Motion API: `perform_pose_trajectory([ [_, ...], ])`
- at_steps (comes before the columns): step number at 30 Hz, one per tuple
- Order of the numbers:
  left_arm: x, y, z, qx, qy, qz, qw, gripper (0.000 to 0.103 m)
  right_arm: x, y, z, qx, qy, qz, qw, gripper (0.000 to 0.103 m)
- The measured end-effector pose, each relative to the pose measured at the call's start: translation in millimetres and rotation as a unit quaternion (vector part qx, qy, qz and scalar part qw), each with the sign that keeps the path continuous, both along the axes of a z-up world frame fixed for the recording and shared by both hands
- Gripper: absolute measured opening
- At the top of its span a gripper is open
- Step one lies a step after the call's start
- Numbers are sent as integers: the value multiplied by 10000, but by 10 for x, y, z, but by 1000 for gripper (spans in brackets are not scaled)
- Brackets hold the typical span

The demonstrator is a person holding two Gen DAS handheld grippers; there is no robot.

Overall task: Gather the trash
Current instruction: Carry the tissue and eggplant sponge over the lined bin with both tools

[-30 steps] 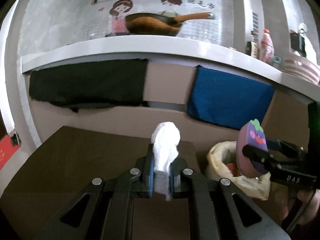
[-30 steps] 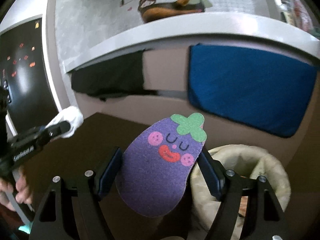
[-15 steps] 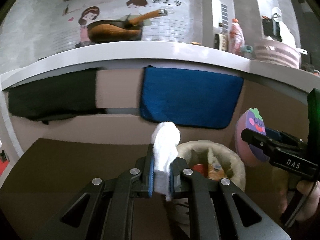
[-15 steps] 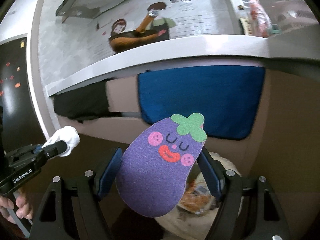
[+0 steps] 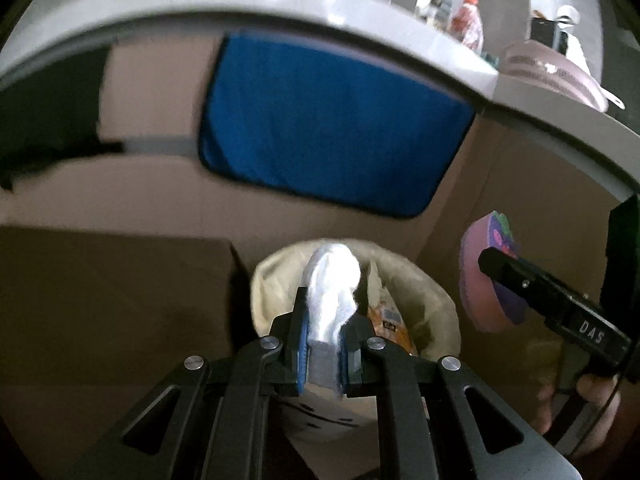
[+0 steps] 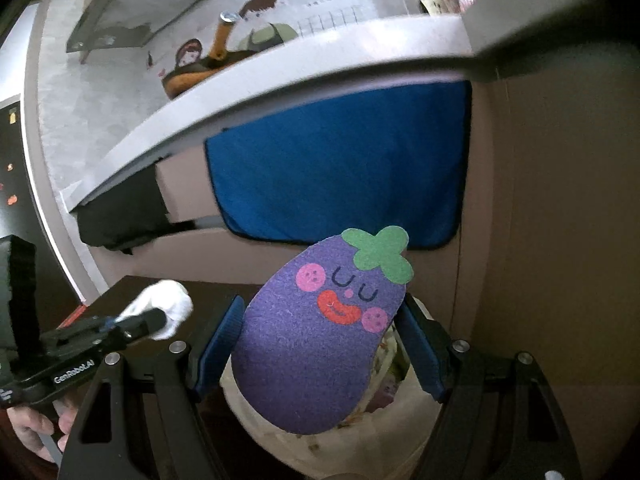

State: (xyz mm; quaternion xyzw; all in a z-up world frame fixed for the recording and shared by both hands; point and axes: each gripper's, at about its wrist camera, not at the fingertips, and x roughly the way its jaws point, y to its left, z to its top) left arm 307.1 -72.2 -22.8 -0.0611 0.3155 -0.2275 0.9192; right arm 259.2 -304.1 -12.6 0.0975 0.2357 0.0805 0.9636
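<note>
Two grippers are loaded, as I read it from both wrist views. My left gripper (image 5: 323, 344) has its jaws pressed onto a wad of white tissue (image 5: 332, 292), which sticks out forward past the fingertips; its lower end sits between the blue pads (image 5: 303, 344). Directly ahead of and below those jaws I see the trash bin (image 5: 436, 300), lined with a pale bag, with some orange packaging (image 5: 390, 320) inside, just right of the jaws. My right gripper (image 6: 320, 340) holds an eggplant-shaped sponge (image 6: 320, 340), purple with a green stem and a smiling face, its jaws spread wide and clamped on the sponge's two edges. The same bin (image 6: 320, 448) lies below and behind the sponge, mostly covered by it. From the left wrist view, the right gripper (image 5: 492, 264) is off to the right of my jaws, with the sponge (image 5: 480, 276) seen edge-on beside the bin's rim. From the right wrist view, the left gripper (image 6: 160, 316) and its tissue (image 6: 168, 304) sit left of my jaws. Beyond both jaws hangs a blue cloth (image 5: 332, 120) under a grey counter edge (image 5: 280, 8), a black cloth (image 6: 124, 216) further left.
</note>
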Motion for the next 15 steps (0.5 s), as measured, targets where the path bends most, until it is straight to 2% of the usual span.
perform_pose_trajectory([
  [4,240,-112,-184,-111,386,-148,9991,12,237,-128,-278,144,405,-7,9991,74],
  [9,434,-164,-326,-237,580,-323,9975,12,472,-179,-588,178,870,11,9960,74],
  [15,581,-119,-364,-309,661,-290,9969,12,719,-65,-852,-1,1268,190,9917,74],
])
